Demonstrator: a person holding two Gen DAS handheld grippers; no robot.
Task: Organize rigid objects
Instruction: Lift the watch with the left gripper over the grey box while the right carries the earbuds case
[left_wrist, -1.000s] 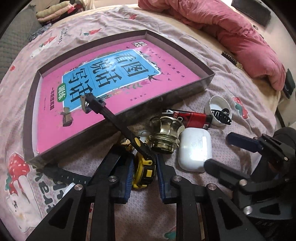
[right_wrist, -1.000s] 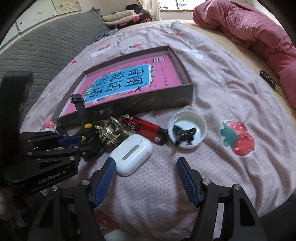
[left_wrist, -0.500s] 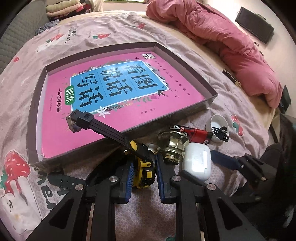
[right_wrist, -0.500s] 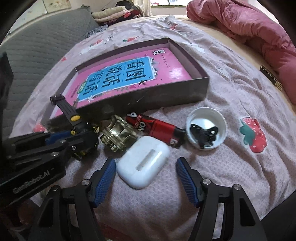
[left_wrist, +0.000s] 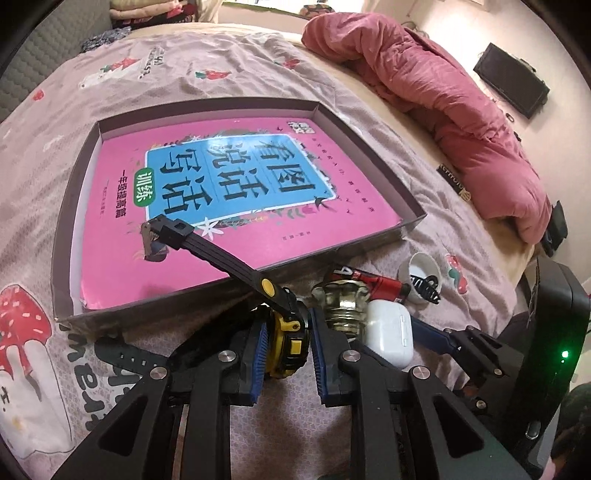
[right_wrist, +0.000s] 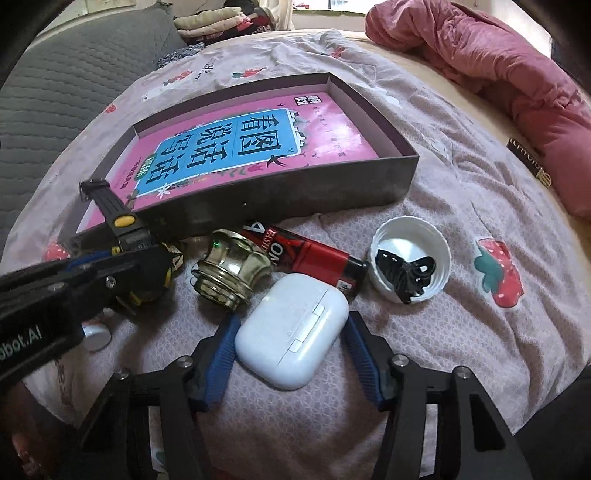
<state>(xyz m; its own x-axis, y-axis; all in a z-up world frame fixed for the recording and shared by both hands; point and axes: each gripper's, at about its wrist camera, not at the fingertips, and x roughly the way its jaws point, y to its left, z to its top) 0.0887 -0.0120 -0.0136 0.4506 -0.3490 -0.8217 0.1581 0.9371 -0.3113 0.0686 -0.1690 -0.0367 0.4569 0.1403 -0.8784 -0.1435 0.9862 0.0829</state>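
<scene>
Yellow tape measure clamped in left jaws | right jaws closing around earbud case, perhaps untouched

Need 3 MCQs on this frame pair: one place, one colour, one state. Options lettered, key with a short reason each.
1. Where does the white plastic earbud case lie?
A. inside the shallow grey box
B. on the bedsheet between the right gripper's fingers
C. in the white cap

2. What colour is the book cover in the shallow grey cardboard box?
A. green
B. orange
C. pink with a blue panel

3. What is the left gripper doing?
A. shut on the yellow-and-black tape measure
B. open over the brass knob
C. holding the red tube

Key: B, the case sits on the sheet with the right gripper's jaws closing either side, pads not yet pressing; C, pink cover with blue title panel; A, both blue pads press the tape measure's sides.
</scene>
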